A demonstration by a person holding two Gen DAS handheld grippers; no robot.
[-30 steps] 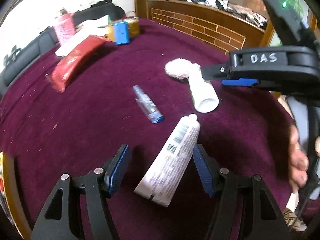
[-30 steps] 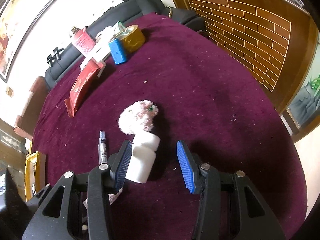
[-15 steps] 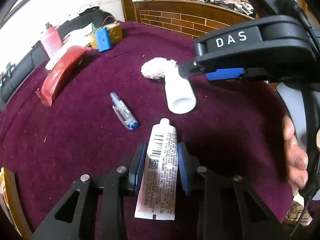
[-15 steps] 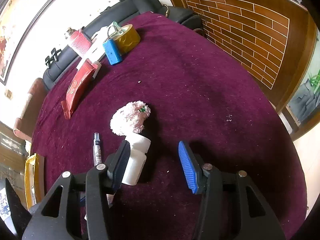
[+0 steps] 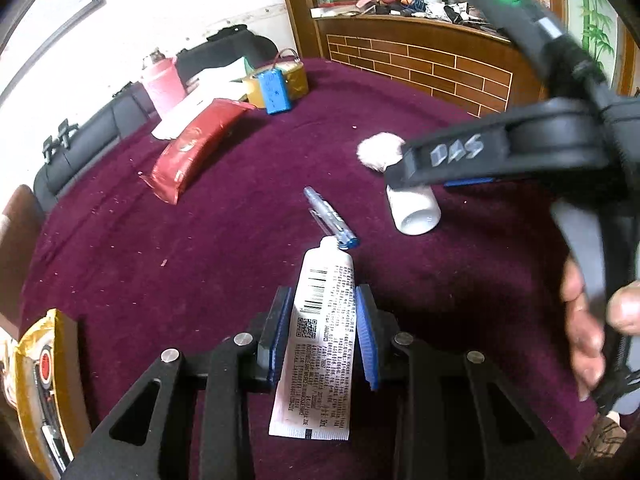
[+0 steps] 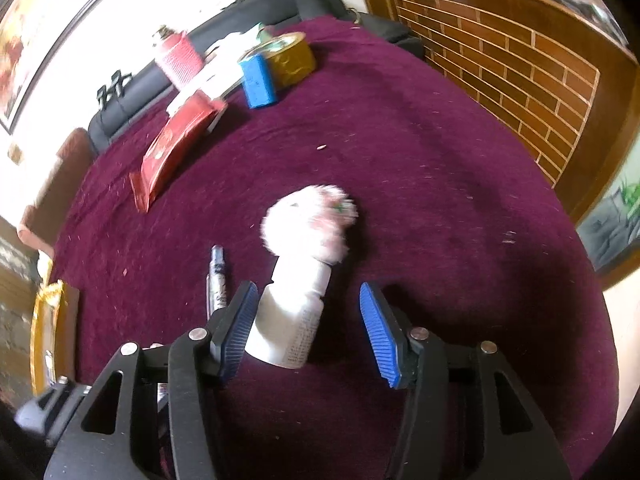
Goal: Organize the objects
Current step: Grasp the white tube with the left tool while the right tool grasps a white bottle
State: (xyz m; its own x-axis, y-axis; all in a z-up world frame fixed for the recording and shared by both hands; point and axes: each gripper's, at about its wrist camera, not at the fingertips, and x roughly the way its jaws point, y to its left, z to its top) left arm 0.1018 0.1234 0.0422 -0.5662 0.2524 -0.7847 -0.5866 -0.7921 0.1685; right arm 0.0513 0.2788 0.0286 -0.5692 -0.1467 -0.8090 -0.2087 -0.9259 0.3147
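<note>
A: The left gripper (image 5: 322,336) is clamping a white tube (image 5: 316,344) between its blue fingers (image 5: 280,336), the tube's cap just touching a blue pen (image 5: 330,218) lying on the maroon worktop (image 5: 200,240).

B: And the right gripper (image 6: 308,332)?

A: It is straddling a white bottle (image 6: 292,320) lying on its side, its fingers having just been widening. The left finger (image 6: 236,328) is sitting against the bottle; the right one is standing clear, so nothing is being gripped there.

B: How far along is the tidying?

A: Seemingly early. A red packet (image 6: 172,152), a blue block (image 6: 258,82), a gold tin (image 6: 290,58) and a pink can (image 6: 178,58) are clustering at the far edge. The pen, the bottle and a fluffy pink pompom (image 6: 308,224) touching the bottle's cap are still lying mid-worktop, awaiting sorting.
</note>
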